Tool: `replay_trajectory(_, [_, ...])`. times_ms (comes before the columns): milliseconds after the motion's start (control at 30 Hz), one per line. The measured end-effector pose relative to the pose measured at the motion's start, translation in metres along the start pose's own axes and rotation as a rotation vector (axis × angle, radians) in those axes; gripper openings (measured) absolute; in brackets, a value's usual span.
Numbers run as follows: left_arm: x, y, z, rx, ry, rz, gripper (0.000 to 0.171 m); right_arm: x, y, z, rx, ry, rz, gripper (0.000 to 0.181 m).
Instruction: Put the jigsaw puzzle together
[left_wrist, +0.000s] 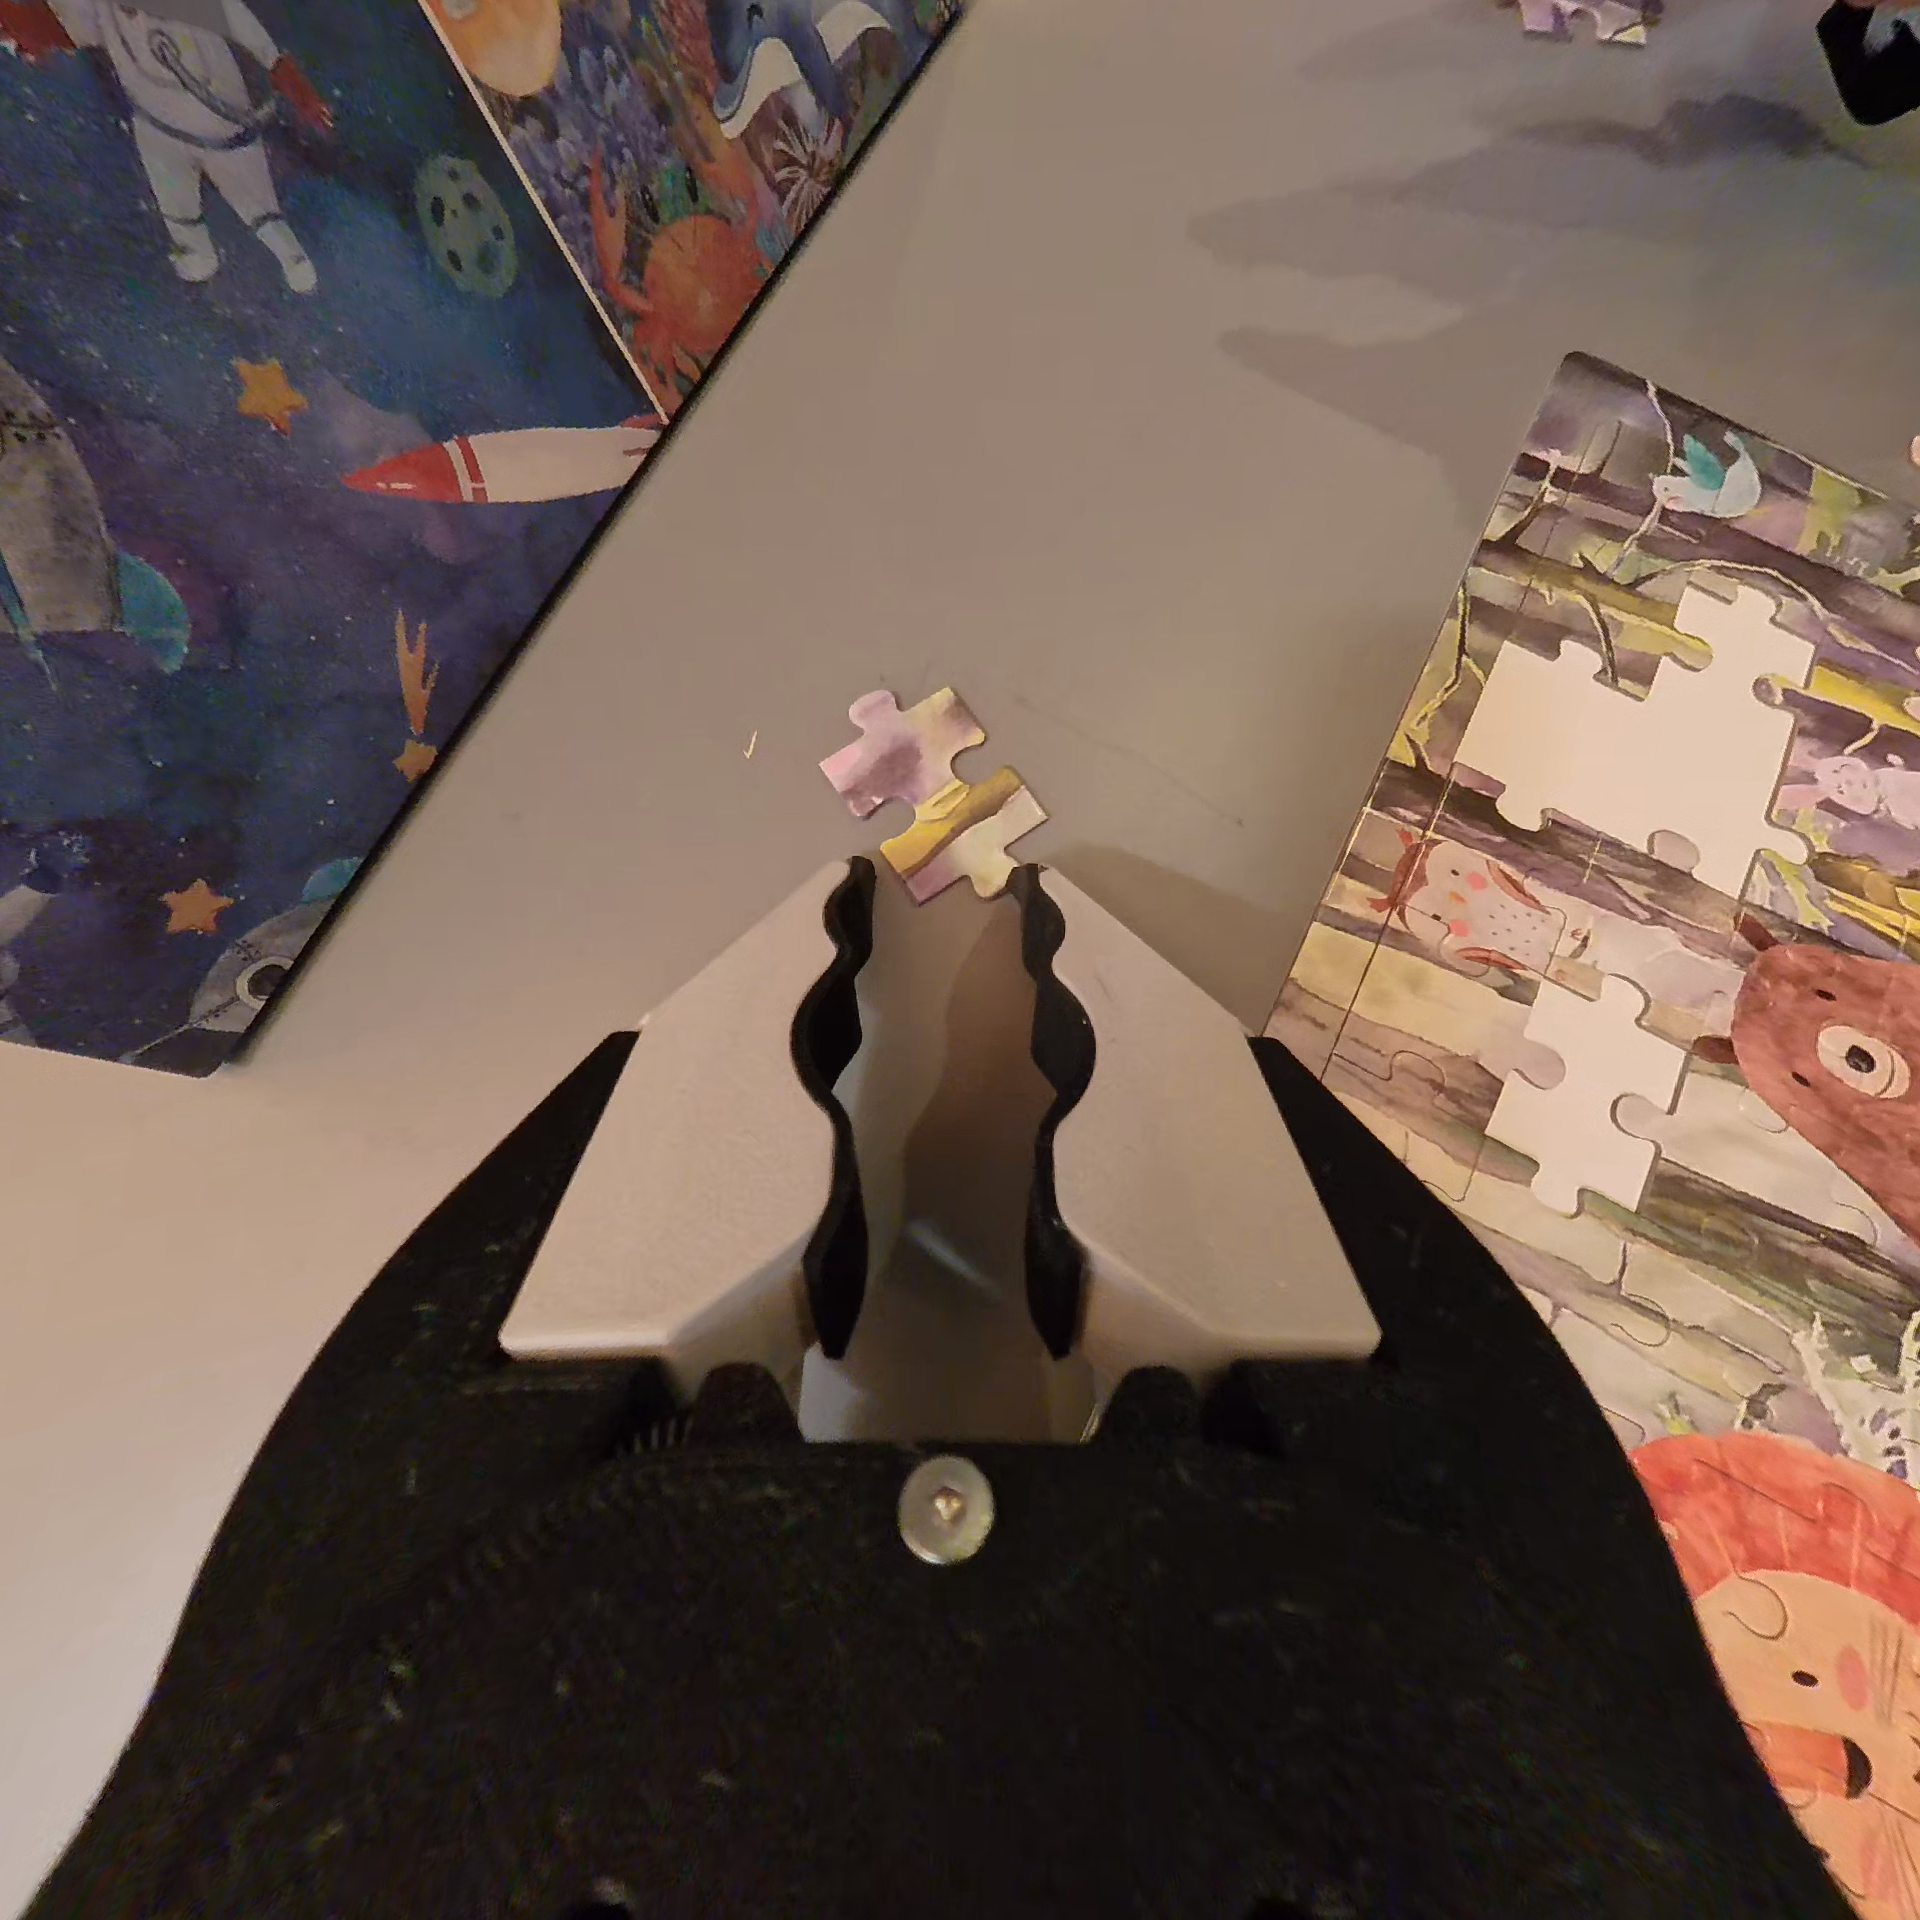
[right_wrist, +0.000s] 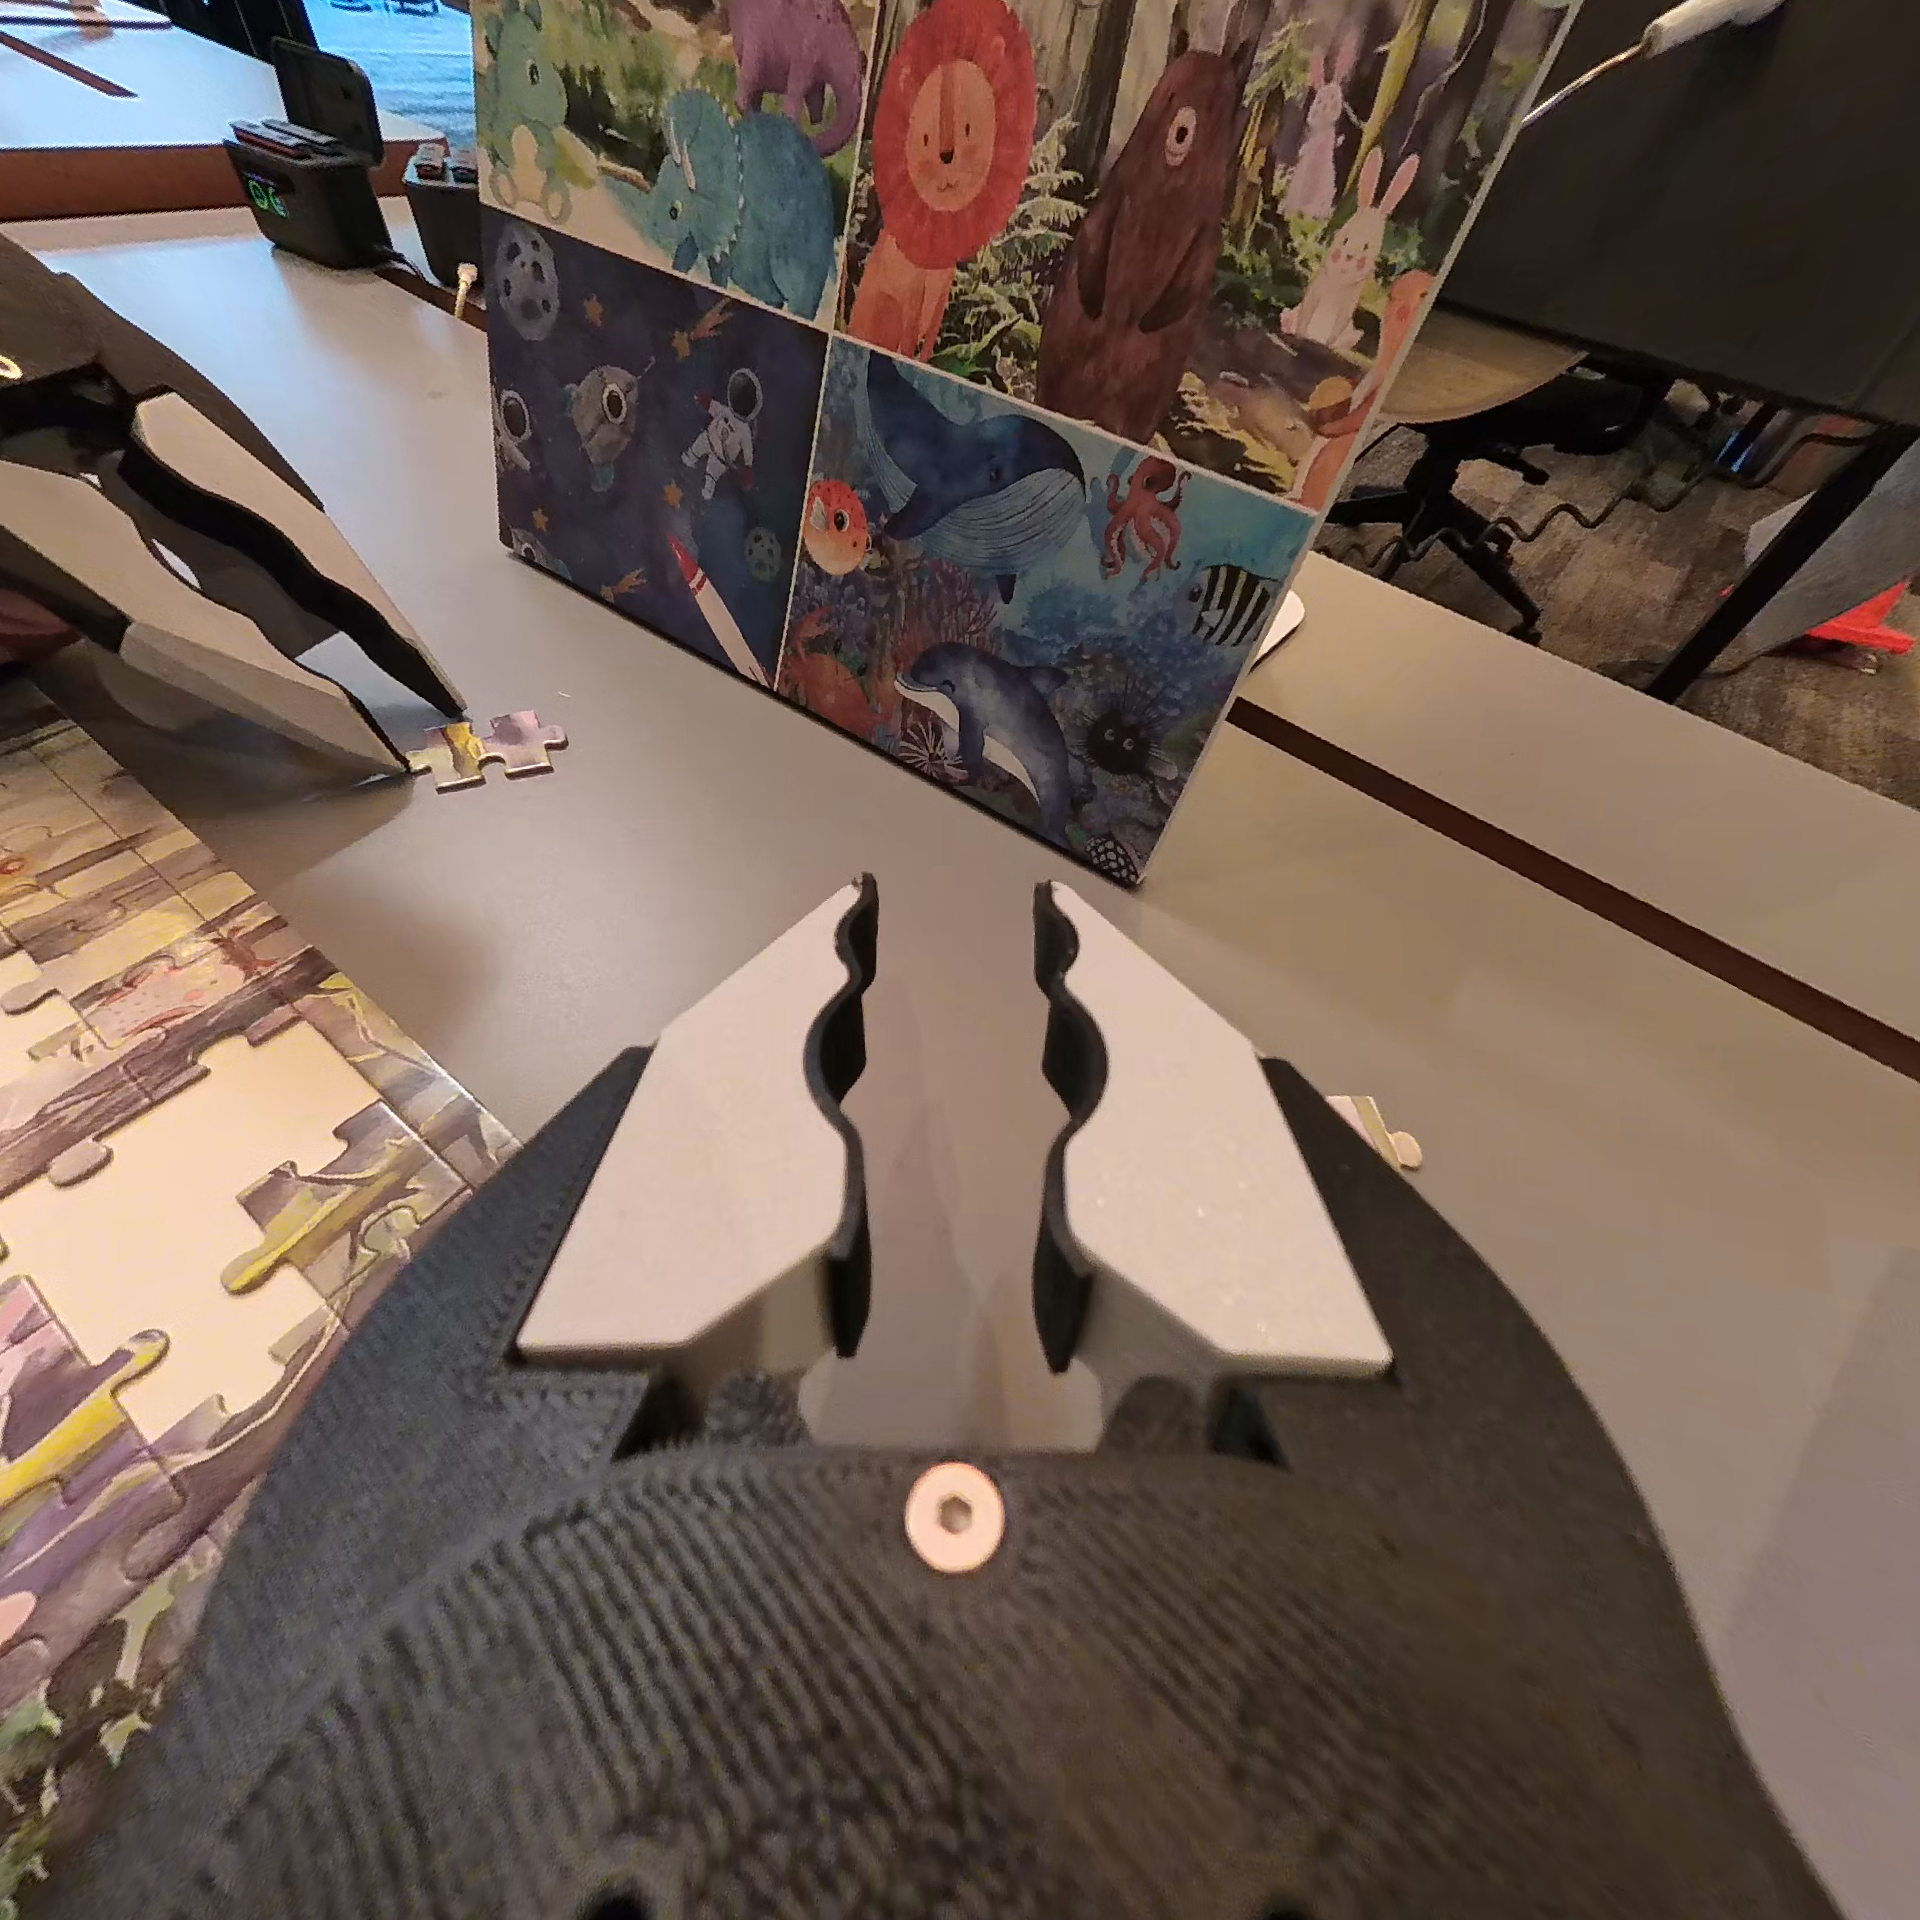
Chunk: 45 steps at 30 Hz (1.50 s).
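**Q:** What does the left wrist view show, going from left to right?

**A:** At the upper left of the frame lies a picture board (left_wrist: 312, 436) painted with astronauts, a rocket and sea creatures, flat on the grey table (left_wrist: 1091, 364). In the centre, two loose puzzle pieces (left_wrist: 935, 795) sit joined together on the table, purple and yellow. The left gripper (left_wrist: 940, 883) points at them from below; its jaws stand apart, and its fingertips touch or nearly touch the near edge of the yellow piece without closing on it. On the right edge of the frame is the jigsaw puzzle (left_wrist: 1621, 935), mostly assembled, with an owl, a bear and a lion, and several white gaps where pieces are lacking. A few more loose pieces (left_wrist: 1579, 21) lie at the top right, partly cut off.

**Q:** And the right wrist view?

**A:** At the lower left is the jigsaw puzzle (right_wrist: 156, 1039) with its white gaps. Above it, at the middle left, the left gripper (right_wrist: 431, 738) comes down at a slant, tips at the table by the two joined pieces (right_wrist: 488, 750). In the upper centre the picture board (right_wrist: 935, 416) appears to stand upright on the table (right_wrist: 1455, 987). The right gripper (right_wrist: 951, 899) fills the lower centre, jaws apart and holding nothing. Just to its right, a single pale piece (right_wrist: 1377, 1132) lies on the table, partly hidden by the gripper body. Office chairs (right_wrist: 1475, 457) show at the upper right.
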<state>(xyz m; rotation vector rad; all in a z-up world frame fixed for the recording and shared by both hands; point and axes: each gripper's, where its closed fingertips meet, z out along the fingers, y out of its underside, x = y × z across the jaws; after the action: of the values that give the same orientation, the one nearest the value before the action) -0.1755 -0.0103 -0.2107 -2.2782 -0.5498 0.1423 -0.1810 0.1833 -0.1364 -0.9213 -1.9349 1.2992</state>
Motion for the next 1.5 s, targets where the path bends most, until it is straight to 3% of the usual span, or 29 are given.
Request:
replay_trajectory(400, [0.001, 0.0, 0.0, -0.002, -0.005, 0.014, 0.027, 0.005, -0.003, -0.004, 0.007, 0.023, -0.023, 0.028])
replay_trajectory(767, [0.001, 0.0, 0.0, -0.002, -0.005, 0.014, 0.027, 0.094, -0.051, -0.1, 0.265, 0.396, 0.002, 0.024])
replay_trajectory(1000, [0.001, 0.0, 0.001, -0.002, -0.007, 0.016, 0.027, 0.102, -0.047, -0.106, 0.263, 0.393, 0.041, 0.025])
replay_trajectory(1100, [0.001, 0.0, 0.001, -0.002, -0.007, 0.017, 0.027, 0.095, -0.042, -0.097, 0.209, 0.346, 0.029, 0.027])
replay_trajectory(1200, [0.001, 0.0, 0.001, -0.002, -0.007, 0.016, 0.027, 0.079, -0.027, -0.079, 0.097, 0.209, 0.048, 0.033])
replay_trajectory(1267, [0.001, 0.0, 0.0, -0.002, -0.006, 0.015, 0.027, 0.064, -0.002, -0.069, -0.052, 0.096, 0.087, 0.035])
replay_trajectory(1367, [0.001, 0.0, 0.0, -0.002, -0.004, 0.012, 0.027, 0.062, 0.049, -0.065, -0.312, 0.093, 0.145, 0.037])
replay_trajectory(1500, [0.001, 0.0, 0.0, 0.001, 0.007, -0.002, 0.026, 0.049, 0.092, -0.064, -0.47, 0.039, 0.252, 0.038])
